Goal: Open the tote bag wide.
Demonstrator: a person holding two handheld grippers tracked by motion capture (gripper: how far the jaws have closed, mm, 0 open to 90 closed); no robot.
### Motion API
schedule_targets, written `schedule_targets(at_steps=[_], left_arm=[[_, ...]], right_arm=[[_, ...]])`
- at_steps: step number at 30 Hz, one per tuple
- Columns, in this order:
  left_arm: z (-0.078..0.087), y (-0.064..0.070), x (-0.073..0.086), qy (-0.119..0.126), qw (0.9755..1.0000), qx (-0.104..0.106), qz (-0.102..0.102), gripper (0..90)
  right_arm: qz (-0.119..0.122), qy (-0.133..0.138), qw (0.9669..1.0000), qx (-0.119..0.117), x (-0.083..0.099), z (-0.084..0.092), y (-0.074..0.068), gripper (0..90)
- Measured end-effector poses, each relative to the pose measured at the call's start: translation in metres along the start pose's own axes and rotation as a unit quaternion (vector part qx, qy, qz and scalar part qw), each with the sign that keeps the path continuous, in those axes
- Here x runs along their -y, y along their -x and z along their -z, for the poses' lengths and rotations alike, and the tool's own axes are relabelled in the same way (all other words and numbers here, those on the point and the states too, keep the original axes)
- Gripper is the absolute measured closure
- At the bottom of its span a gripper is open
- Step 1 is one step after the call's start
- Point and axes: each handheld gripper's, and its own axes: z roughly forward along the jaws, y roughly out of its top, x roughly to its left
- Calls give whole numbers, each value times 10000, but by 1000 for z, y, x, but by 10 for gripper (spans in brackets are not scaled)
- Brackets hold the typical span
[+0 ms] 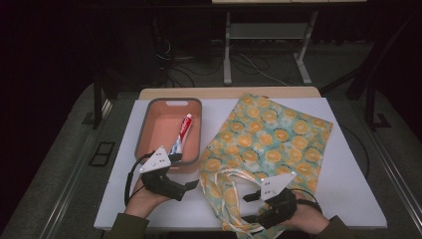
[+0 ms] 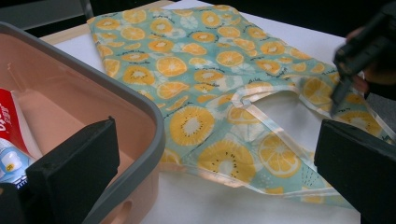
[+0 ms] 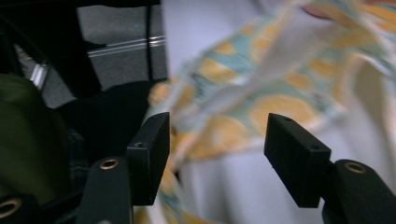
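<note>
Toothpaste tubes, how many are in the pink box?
1. A single toothpaste tube lies inside the pink bin, along its right side, red end toward the far edge. The left gripper covers the bin's near corner, so something small could hide there.

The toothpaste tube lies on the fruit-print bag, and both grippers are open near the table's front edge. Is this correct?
Not quite. The toothpaste tube lies inside the pink bin, left of the fruit-print bag, as the high view shows. Both the left gripper and right gripper are open.
</note>
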Motion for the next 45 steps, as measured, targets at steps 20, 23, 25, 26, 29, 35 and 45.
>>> schedule_targets(at_steps=[20, 23, 25, 26, 29, 35, 45], left_arm=[[-1, 1, 0, 9, 10000, 18, -9, 0], [0, 1, 0, 10, 10000, 7, -8, 0], [0, 0, 0, 11, 10000, -1, -8, 0], [0, 0, 0, 5, 10000, -3, -17, 0], [1, 0, 0, 9, 10000, -8, -15, 0], [1, 0, 0, 15, 10000, -13, -18, 0], [3, -2, 1, 43, 10000, -42, 34, 0]], right_arm=[[112, -413, 9982, -430, -5, -44, -9, 822], [95, -269, 9989, -381, -7, -36, -6, 830], [51, -123, 9994, -332, -9, -28, -2, 833], [18, -60, 9995, -304, -10, -25, -1, 833], [-34, 109, 9997, -208, -11, -15, 5, 834], [-229, 620, 9976, 188, -12, 20, 23, 834], [-509, 934, 9898, 944, -2, 60, 59, 835]])
